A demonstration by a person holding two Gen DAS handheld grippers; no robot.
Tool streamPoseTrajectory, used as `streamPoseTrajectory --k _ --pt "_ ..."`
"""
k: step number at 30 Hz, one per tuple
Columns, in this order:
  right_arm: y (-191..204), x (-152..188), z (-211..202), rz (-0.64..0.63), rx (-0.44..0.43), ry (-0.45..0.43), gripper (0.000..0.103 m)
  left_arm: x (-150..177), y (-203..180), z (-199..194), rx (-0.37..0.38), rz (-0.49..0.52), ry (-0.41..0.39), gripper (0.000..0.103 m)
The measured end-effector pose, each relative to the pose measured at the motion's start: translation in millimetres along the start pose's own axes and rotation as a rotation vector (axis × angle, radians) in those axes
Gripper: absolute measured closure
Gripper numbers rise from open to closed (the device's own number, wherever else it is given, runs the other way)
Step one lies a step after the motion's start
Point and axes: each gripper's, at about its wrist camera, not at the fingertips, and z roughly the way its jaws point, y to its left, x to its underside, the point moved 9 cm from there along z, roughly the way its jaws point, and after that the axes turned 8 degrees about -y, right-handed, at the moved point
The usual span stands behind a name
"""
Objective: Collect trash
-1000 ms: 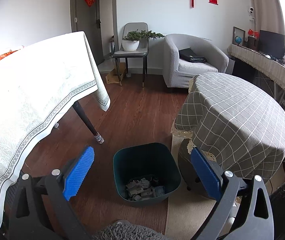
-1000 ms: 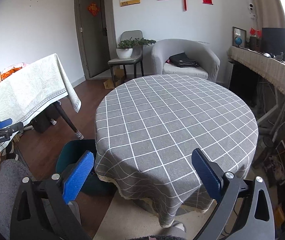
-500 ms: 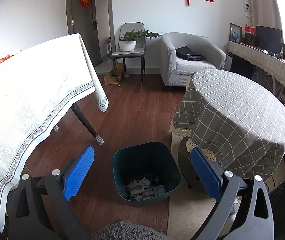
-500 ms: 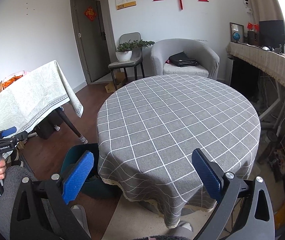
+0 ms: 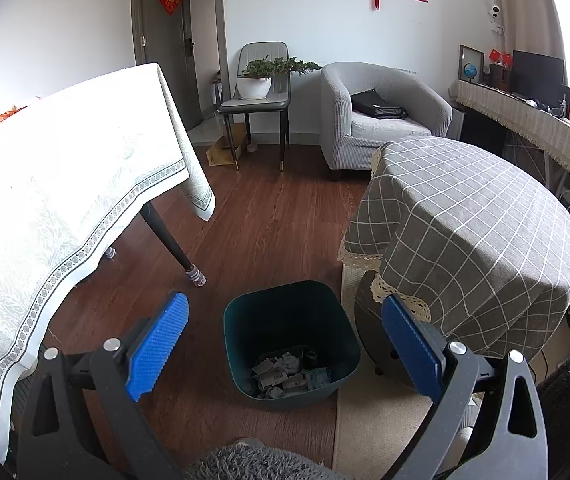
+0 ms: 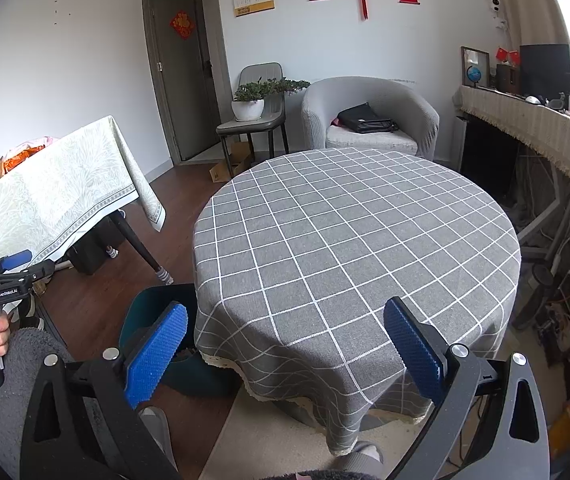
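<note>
Risen a little and eased back since a second ago, both views taking in more wall and door. Left gripper (image 5: pixel 283 338) spread wide and holding nothing, hanging above dark teal plastic bin (image 5: pixel 285 322) on reddish-brown wood floor (image 5: pixel 269 216); crumpled paper trash (image 5: pixel 285 374) lying in the bin's bottom. Bin just beside round tabletop under grey checked cloth (image 5: pixel 481 224), one corner on beige rug (image 5: pixel 369 428). Right gripper (image 6: pixel 285 350) likewise wide and empty, above the checked cloth's near edge. Further left, rectangular tabletop under pale leaf-patterned cloth (image 6: pixel 57 192). Against the far wall, grey armchair (image 6: pixel 369 116) carrying black bag (image 6: pixel 365 120), grey chair with potted plant (image 6: pixel 251 100), red hangings above.
</note>
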Motion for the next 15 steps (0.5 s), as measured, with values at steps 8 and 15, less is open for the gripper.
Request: streamPoseTrajectory --k 8,15 --pt "2.1 0.3 0.9 -0.015 0.004 0.006 0.003 0.7 0.4 -0.6 -0.003 0.003 0.003 0.004" --pt "3.9 1.6 1.7 -0.021 0.005 0.008 0.003 1.9 1.3 1.5 0.000 -0.009 0.009 0.004"
